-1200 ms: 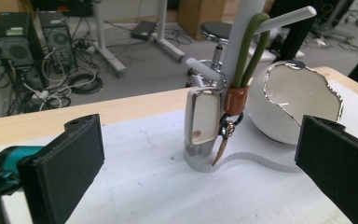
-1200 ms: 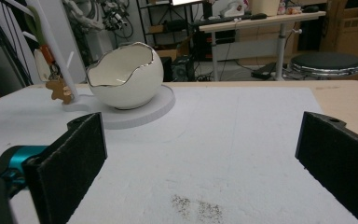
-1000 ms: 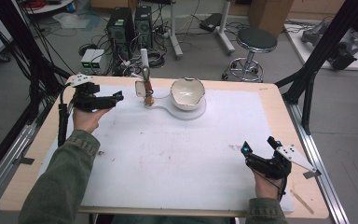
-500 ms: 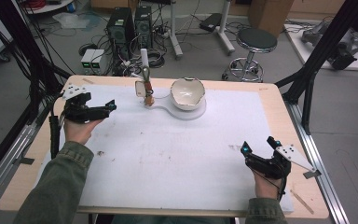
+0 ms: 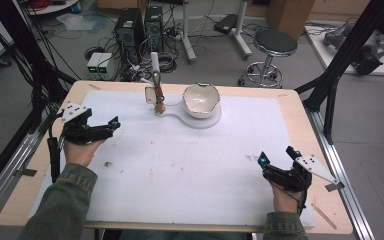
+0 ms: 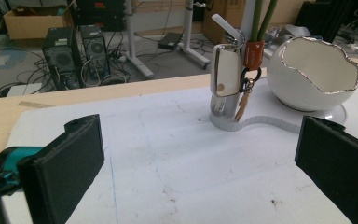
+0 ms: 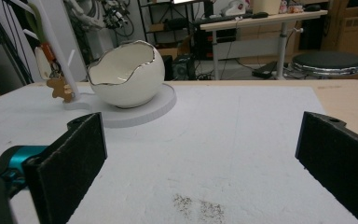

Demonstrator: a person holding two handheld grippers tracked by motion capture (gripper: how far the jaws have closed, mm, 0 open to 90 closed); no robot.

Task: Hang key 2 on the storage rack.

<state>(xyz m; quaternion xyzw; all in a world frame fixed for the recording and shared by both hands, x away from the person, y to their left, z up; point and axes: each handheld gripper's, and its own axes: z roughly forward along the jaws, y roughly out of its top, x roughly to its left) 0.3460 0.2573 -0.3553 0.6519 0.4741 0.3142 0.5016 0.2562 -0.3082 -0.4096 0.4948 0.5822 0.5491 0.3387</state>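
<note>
While both grippers are held wide apart and empty, the right gripper (image 5: 276, 161) low at the near right and the left gripper (image 5: 111, 125) at the left edge, nothing is yet grasped. Farther off, the key bunch (image 6: 228, 70) is seen hanging on its stand (image 5: 156, 67) beside the egg-shaped bowl (image 5: 201, 100), so the work is judged barely begun.

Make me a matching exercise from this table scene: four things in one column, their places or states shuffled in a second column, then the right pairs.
Things
1. bowl
2. keys
3. left hand-held gripper
4. right hand-held gripper

Places or states
A. open, near the table's right front corner
B. hanging from the stand at the table's far edge
C. open, near the table's left edge, aimed toward the stand
D. sitting on the round white base, jagged rim up

Pairs: 1-D, 2-B, 3-C, 4-A
</note>
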